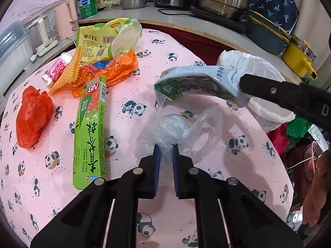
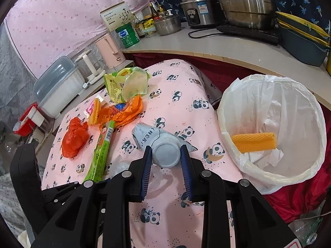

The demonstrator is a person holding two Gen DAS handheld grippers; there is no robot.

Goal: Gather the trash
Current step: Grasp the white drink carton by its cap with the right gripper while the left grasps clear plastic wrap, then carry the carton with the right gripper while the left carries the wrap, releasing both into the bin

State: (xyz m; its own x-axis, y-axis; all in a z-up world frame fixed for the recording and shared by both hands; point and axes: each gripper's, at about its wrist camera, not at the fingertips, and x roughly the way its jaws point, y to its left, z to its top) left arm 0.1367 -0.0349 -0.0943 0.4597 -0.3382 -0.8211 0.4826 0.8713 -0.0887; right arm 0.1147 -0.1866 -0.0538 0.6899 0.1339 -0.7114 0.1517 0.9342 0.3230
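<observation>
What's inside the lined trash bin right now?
Inside the trash bin, the right wrist view shows an orange foam net sleeve lying on crumpled white paper. Anything beneath those and the bottom of the liner is covered.

A lived-in home kitchen corner.
Steel stockpot (image 2: 246, 4), rice cooker (image 2: 196, 13) and pink electric kettle (image 2: 109, 50) crowd the pale bench (image 2: 206, 47).

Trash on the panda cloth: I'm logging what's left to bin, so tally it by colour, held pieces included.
Green: toothpaste box, snack bag – 2
Orange: wrapper, foam net – 2
Red: bag – 1
Pink: cup – 1
Clear: plastic film – 1
White-green: carton – 1
Total: 8
</observation>
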